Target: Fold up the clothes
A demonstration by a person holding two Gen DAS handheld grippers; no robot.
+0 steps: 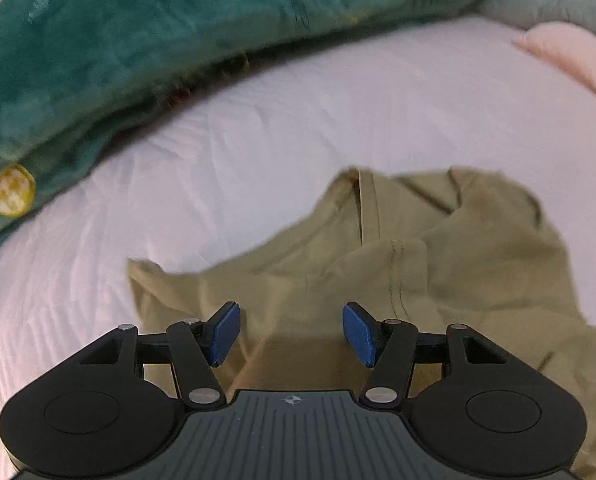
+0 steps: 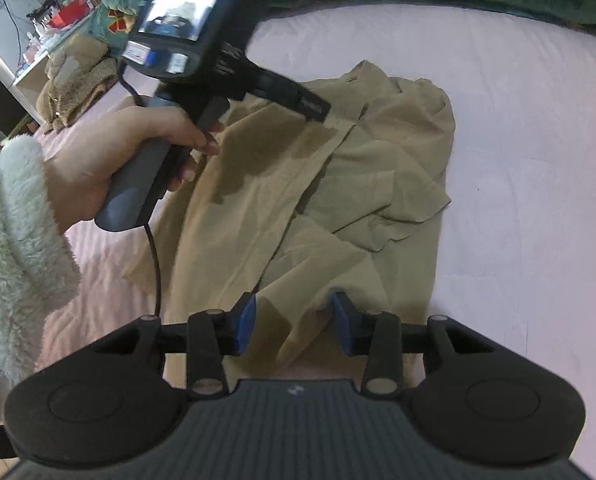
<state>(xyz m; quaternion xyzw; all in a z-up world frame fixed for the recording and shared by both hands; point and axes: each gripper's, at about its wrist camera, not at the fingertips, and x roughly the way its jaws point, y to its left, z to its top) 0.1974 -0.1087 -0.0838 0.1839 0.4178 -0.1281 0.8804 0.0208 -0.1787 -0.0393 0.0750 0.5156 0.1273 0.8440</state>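
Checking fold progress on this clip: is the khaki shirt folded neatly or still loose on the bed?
Partly folded, not neat. The khaki shirt lies on the pink bedsheet with panels flopped over one another, rumpled and uneven-edged.

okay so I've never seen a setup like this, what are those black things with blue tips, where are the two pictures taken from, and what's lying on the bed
Each picture comes from a camera mounted on a hand-held gripper, looking along its two blue-padded fingers. One shows the left hand-held gripper, the other the right hand-held gripper. Both are open and hold nothing. The right view also shows the person's left hand gripping the other tool's handle. On the pink sheet lies a rumpled khaki shirt, with a green blanket behind it.
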